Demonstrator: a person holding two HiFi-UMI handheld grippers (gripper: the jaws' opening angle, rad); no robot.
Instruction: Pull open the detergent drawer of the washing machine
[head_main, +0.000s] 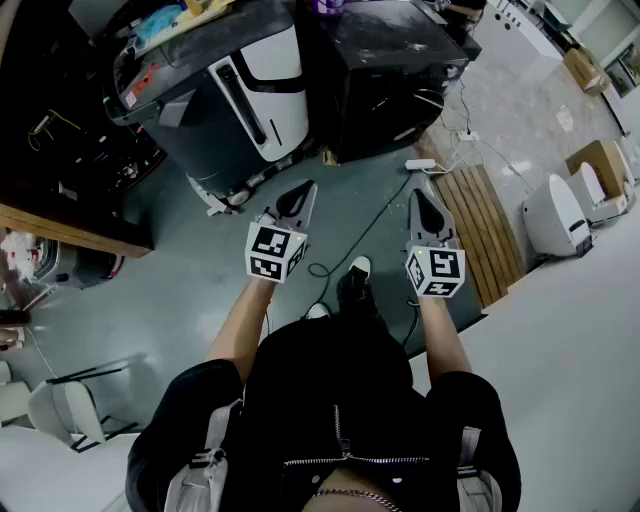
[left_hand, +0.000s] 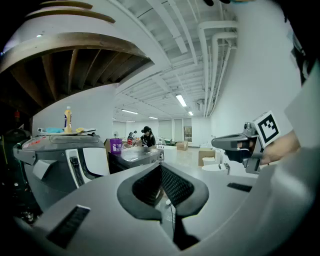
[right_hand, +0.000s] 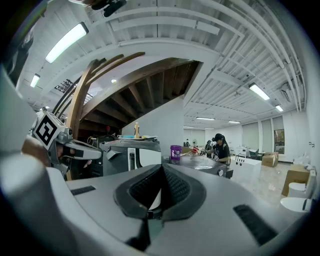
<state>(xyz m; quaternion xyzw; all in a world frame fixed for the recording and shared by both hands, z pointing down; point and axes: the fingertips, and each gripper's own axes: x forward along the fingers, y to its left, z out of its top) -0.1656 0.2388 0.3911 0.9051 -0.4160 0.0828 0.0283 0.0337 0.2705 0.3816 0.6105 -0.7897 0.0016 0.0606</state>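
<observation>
both grippers empty, jaws closed tip to tip: left gripper (head_main: 303, 190), right gripper (head_main: 418, 196), side by side, near level. grey-and-white washing machine (head_main: 240, 95) stands ahead, well apart; its detergent drawer cannot be made out. red sticker (head_main: 129, 98) on top, unreadable.

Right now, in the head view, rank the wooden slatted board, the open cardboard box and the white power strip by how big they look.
1. wooden slatted board
2. open cardboard box, though it lies farther from the camera
3. white power strip
</observation>
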